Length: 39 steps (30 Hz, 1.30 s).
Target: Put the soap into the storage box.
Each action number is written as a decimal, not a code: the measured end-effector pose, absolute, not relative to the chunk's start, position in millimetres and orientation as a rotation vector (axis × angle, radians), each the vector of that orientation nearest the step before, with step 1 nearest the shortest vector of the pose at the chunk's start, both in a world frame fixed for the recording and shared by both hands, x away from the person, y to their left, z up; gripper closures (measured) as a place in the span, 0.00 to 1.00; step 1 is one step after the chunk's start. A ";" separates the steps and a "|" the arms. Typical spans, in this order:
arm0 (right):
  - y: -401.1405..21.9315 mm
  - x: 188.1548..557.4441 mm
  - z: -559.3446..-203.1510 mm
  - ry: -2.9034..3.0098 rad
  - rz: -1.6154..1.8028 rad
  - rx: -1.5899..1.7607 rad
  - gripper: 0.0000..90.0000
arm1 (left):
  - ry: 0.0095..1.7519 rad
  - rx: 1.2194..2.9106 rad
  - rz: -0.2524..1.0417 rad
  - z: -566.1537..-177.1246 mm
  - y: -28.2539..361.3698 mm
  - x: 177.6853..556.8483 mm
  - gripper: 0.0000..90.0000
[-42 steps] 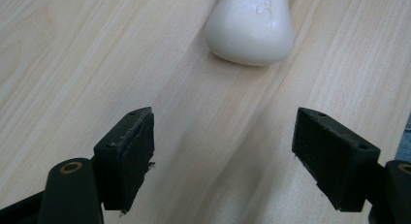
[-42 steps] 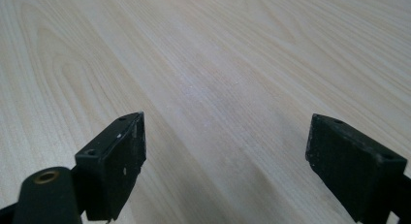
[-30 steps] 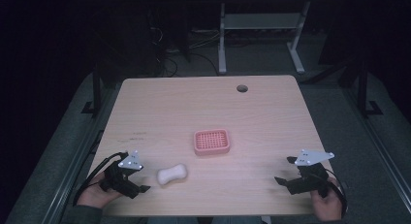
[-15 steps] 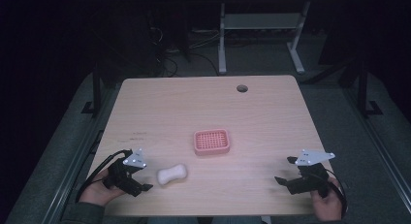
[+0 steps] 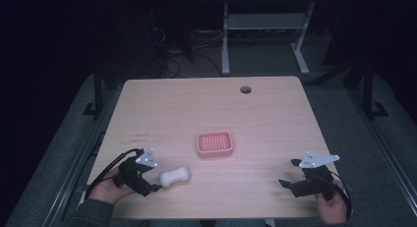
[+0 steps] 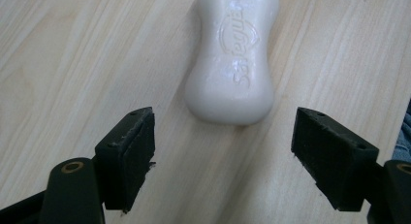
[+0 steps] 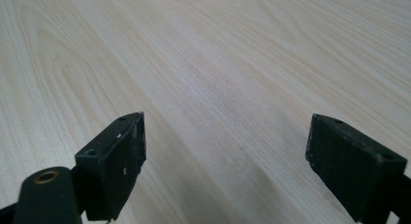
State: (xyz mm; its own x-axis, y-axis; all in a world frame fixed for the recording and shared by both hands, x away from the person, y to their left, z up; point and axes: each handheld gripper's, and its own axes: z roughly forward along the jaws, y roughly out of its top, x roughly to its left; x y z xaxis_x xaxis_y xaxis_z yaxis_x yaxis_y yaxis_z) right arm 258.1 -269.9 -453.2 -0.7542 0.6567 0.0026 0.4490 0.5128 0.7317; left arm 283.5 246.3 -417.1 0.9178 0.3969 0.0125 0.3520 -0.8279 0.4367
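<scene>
Lying just ahead of the left tool (image 6: 223, 136), soap bar (image 6: 235, 59), untouched

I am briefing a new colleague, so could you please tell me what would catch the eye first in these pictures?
The white soap lies flat near the table's front left, just ahead of the open left tool and not yet touched. A pink dish sits mid-table. The right tool waits open over bare wood at the front right.
</scene>
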 end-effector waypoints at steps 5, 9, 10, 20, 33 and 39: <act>-269.1 258.0 -453.5 2.485 1.084 0.934 0.16 | 0.535 2.649 0.133 -417.3 239.7 286.2 0.26; -268.6 258.1 -453.8 2.488 1.085 0.932 0.16 | 0.527 2.662 0.128 -417.5 234.3 288.4 0.26; -268.6 258.1 -453.9 2.489 1.085 0.933 0.16 | 0.527 2.665 0.124 -417.5 233.0 288.9 0.26; -267.7 258.3 -454.4 2.499 1.081 0.926 0.16 | 0.517 2.684 0.109 -419.4 219.9 295.0 0.28; -266.9 258.0 -454.2 2.498 1.091 0.928 0.16 | 0.498 2.720 0.085 -421.9 205.4 302.0 0.30; -267.0 257.9 -453.6 2.498 1.089 0.921 0.16 | 0.492 2.738 0.074 -423.8 200.2 304.5 0.32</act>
State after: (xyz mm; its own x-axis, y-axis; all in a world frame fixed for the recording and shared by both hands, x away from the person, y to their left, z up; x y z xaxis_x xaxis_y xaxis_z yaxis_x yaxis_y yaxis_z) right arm 257.9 -267.0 -453.6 -0.7639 0.6452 0.0108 0.4470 0.5169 0.7301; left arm 304.5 200.2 -423.8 0.9380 0.3464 -0.0114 0.3277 -0.8757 0.3547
